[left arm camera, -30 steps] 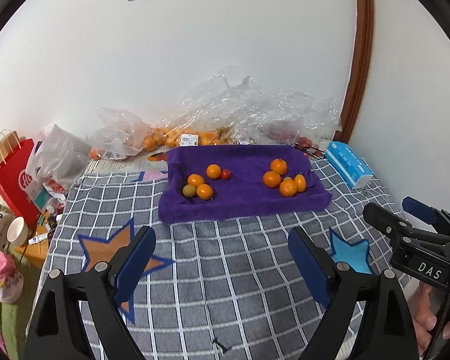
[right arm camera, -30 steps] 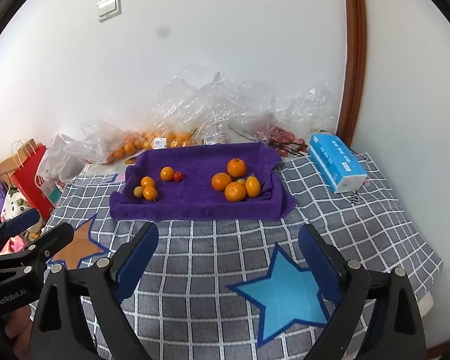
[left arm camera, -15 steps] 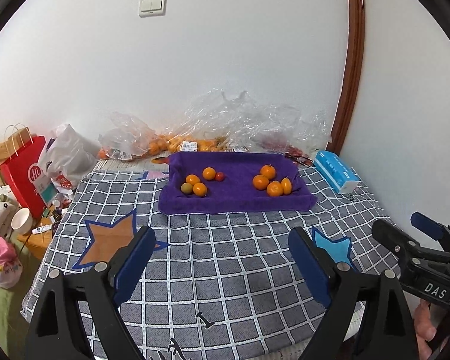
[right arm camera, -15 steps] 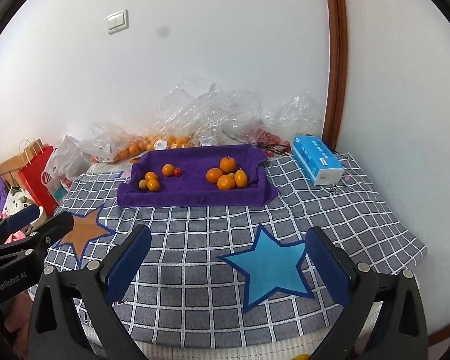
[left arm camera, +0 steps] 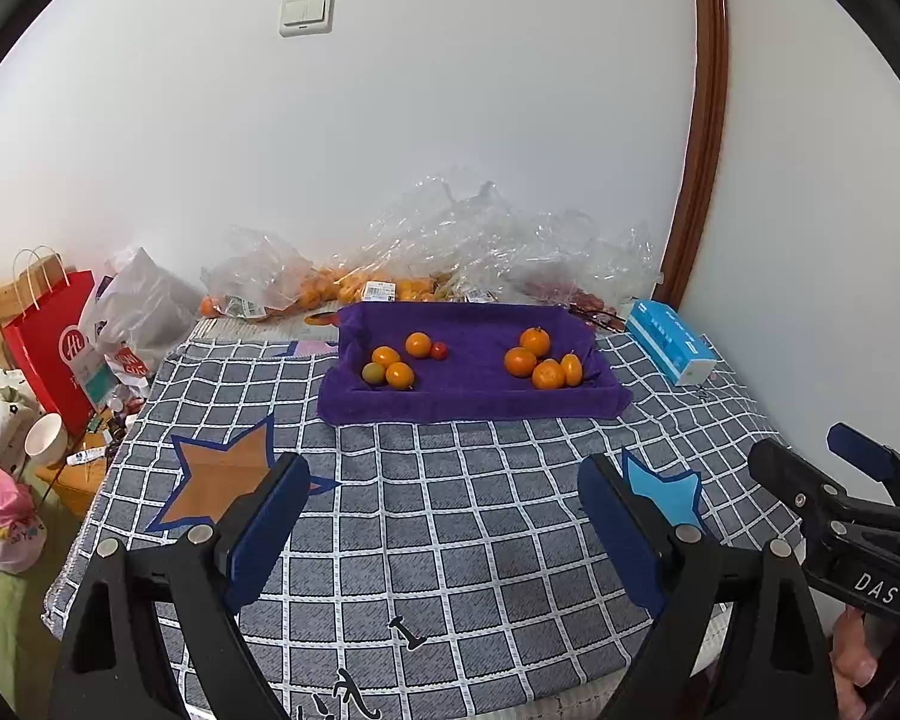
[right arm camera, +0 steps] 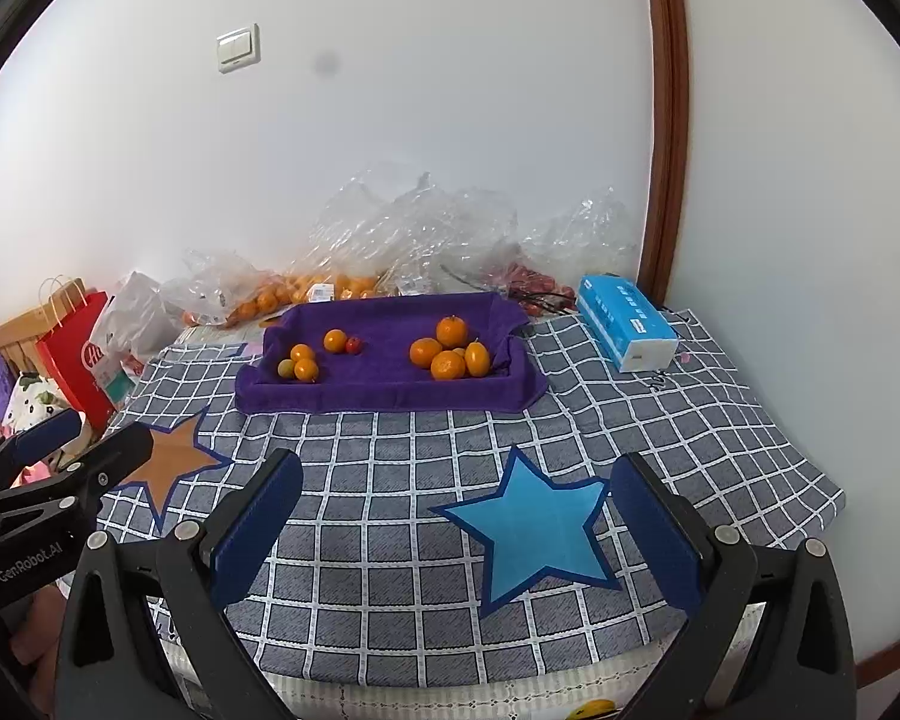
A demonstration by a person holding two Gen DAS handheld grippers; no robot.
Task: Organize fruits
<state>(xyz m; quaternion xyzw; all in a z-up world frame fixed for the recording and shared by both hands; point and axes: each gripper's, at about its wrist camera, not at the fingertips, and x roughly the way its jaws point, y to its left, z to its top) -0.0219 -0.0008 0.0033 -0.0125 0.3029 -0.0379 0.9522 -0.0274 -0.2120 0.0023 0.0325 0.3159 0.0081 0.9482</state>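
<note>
The left gripper (left arm camera: 444, 516) is spread wide with nothing between its blue pads, and it hangs low over the near part of the checked tablecloth (left arm camera: 450, 540). The right gripper (right arm camera: 456, 516) is the same, wide apart and empty, above a blue star (right arm camera: 534, 534) printed on the cloth. Each gripper sees the other one at its side, so both are side by side at the near edge of the table. Well ahead of both grippers, far out of reach, the purple towel (left arm camera: 474, 387) lies flat with raised edges, probably so that round fruits do not roll away. On it the fruits are in two groups: the smaller group (left arm camera: 399, 360) ahead and to the left, with oranges, one greenish fruit and one small red fruit, and the bigger oranges (left arm camera: 543, 360) ahead and a little to the right. I judge the sorting is nearly done or already done. Behind the towel are plastic bags (left arm camera: 450, 252) with more oranges inside, and further to the right a blue tissue pack (left arm camera: 669, 342) lies near the wall.
</note>
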